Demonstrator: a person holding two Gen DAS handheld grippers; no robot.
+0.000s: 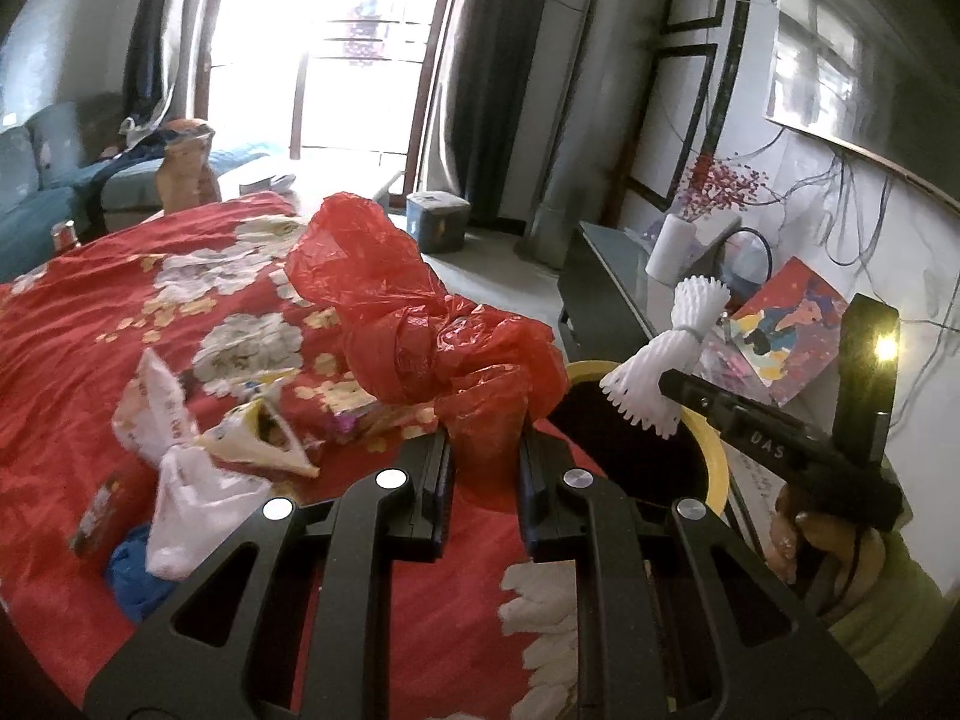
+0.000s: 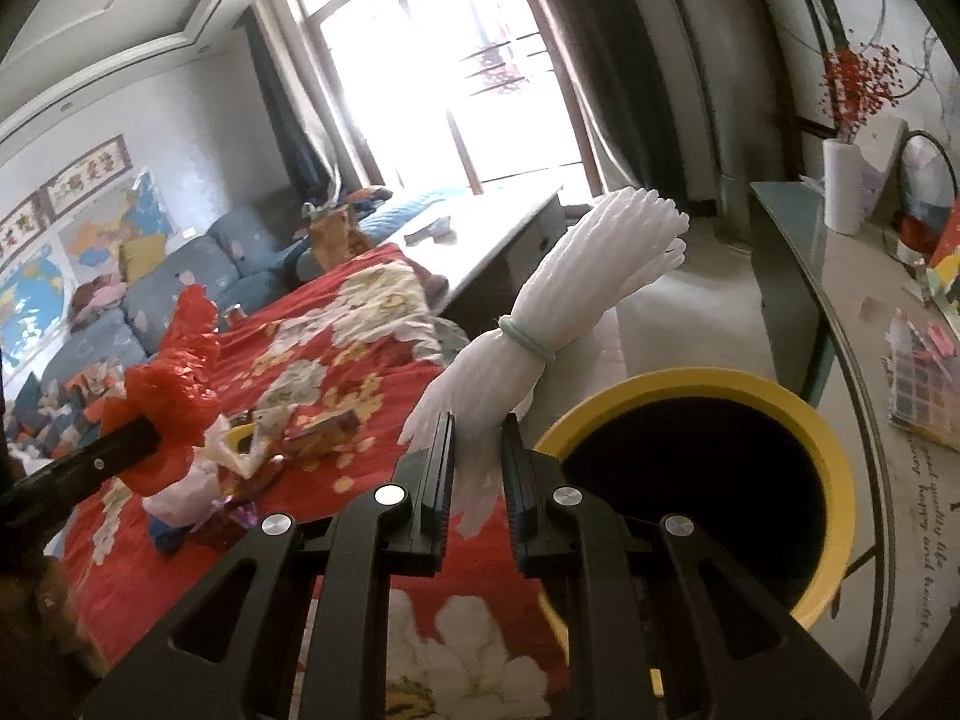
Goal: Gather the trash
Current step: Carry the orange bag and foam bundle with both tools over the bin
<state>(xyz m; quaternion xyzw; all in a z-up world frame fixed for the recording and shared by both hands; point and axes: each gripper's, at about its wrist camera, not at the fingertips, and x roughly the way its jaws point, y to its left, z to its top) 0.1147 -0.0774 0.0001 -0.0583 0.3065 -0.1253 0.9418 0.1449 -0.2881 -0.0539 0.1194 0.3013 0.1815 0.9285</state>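
My left gripper (image 1: 485, 456) is shut on a crumpled red plastic bag (image 1: 414, 312) and holds it above the red flowered cloth, just left of the bin. My right gripper (image 2: 477, 468) is shut on a white foam net bundle (image 2: 558, 312) tied with a rubber band, held beside the rim of the yellow bin (image 2: 840, 468), which has a black liner. In the left wrist view the bundle (image 1: 666, 354) hangs over the bin (image 1: 717, 462). The red bag (image 2: 168, 384) also shows at left in the right wrist view.
Loose wrappers (image 1: 264, 438), a white plastic bag (image 1: 186, 510) and a blue scrap (image 1: 135, 576) lie on the red flowered cloth (image 1: 84, 324). A glass-topped cabinet (image 2: 840, 276) with a vase, a mirror and cards stands to the right. A sofa (image 2: 180, 282) is at the back left.
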